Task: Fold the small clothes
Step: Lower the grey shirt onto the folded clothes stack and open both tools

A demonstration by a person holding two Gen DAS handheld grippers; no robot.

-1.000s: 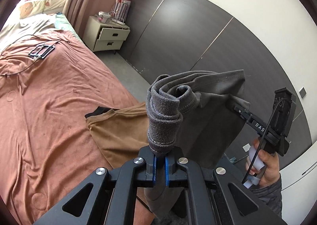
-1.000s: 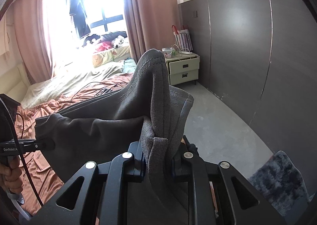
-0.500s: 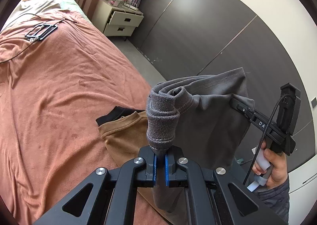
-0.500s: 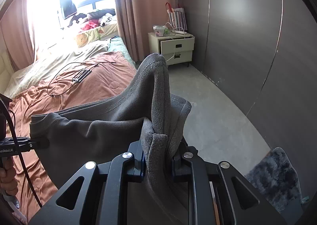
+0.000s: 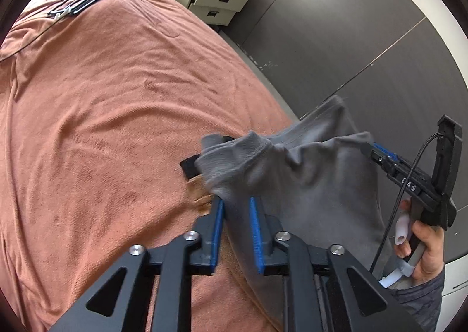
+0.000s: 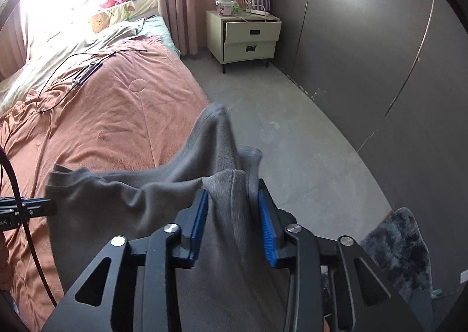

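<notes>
Left tool opening over a bed with a terracotta cover, blue pads apart, grey garment loose between them. Right tool at the garment's far corner, held in a hand. Brown cloth just beneath. Cream nightstand beyond.

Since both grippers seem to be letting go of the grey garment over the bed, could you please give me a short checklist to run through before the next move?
1. Left gripper releasing: ok, jaws opening, grey garment still between them, blue pads apart.
2. Right gripper releasing: ok, jaws opening, cloth still draped between the pads.
3. Garment lying flat: not ok, it is bunched and creased between the two grippers.
4. Landing spot on the bedspread: not ok, a brown garment with a black edge lies under the grey one.
5. Garment fully over the bed: cannot tell, its right side is near the bed's edge by the floor.
</notes>
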